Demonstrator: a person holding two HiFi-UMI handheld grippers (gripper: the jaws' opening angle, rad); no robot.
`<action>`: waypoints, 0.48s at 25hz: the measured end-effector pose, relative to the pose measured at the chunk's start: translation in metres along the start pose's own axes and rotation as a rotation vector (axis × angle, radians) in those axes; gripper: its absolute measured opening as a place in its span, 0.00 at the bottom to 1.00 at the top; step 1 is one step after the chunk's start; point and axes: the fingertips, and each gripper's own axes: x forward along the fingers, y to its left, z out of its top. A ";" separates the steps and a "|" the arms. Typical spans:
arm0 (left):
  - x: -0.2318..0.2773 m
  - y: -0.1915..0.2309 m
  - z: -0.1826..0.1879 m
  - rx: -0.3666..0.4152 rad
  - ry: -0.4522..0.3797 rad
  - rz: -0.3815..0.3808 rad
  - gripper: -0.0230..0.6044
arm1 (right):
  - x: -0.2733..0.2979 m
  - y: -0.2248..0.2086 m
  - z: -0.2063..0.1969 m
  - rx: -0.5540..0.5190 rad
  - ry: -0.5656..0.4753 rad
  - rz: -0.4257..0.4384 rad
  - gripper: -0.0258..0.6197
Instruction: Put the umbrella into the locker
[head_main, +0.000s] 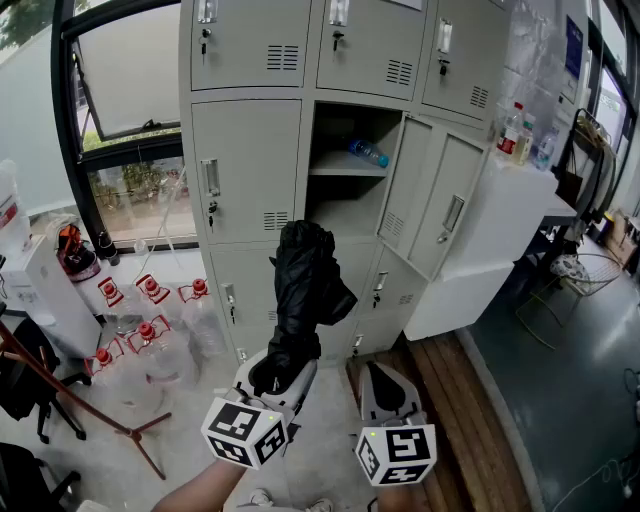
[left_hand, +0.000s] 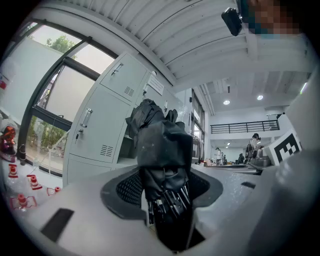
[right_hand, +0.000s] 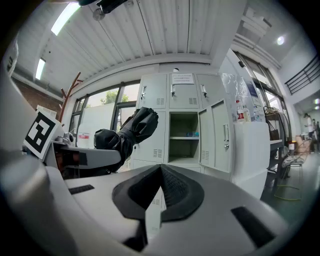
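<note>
Folded umbrella (head_main: 305, 285) clamped in left claw (head_main: 281, 379); protruding ahead.

Left hand-held gripper (head_main: 283, 375) holds a folded black umbrella (head_main: 305, 285) upright before the open locker (head_main: 350, 170)

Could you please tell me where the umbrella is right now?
Centre of the head view: the umbrella stands clamped in the left gripper, in front of the open locker, beside the right gripper.

The umbrella (head_main: 305, 290) at frame centre is black cloth — crumpled, faintly glossy. The locker (head_main: 245, 170) behind is smooth painted metal, pale grey, matt. Lower right, floor planks (head_main: 450, 400) look like wood.
</note>
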 end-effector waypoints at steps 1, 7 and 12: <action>0.000 0.000 -0.001 -0.002 0.001 0.000 0.38 | 0.000 0.000 -0.001 0.001 0.001 0.000 0.04; 0.003 -0.003 -0.002 -0.005 0.003 0.000 0.38 | 0.001 -0.002 -0.004 0.003 0.002 0.004 0.04; 0.011 -0.008 -0.004 0.001 0.005 0.009 0.38 | 0.004 -0.011 -0.006 0.007 0.001 0.013 0.04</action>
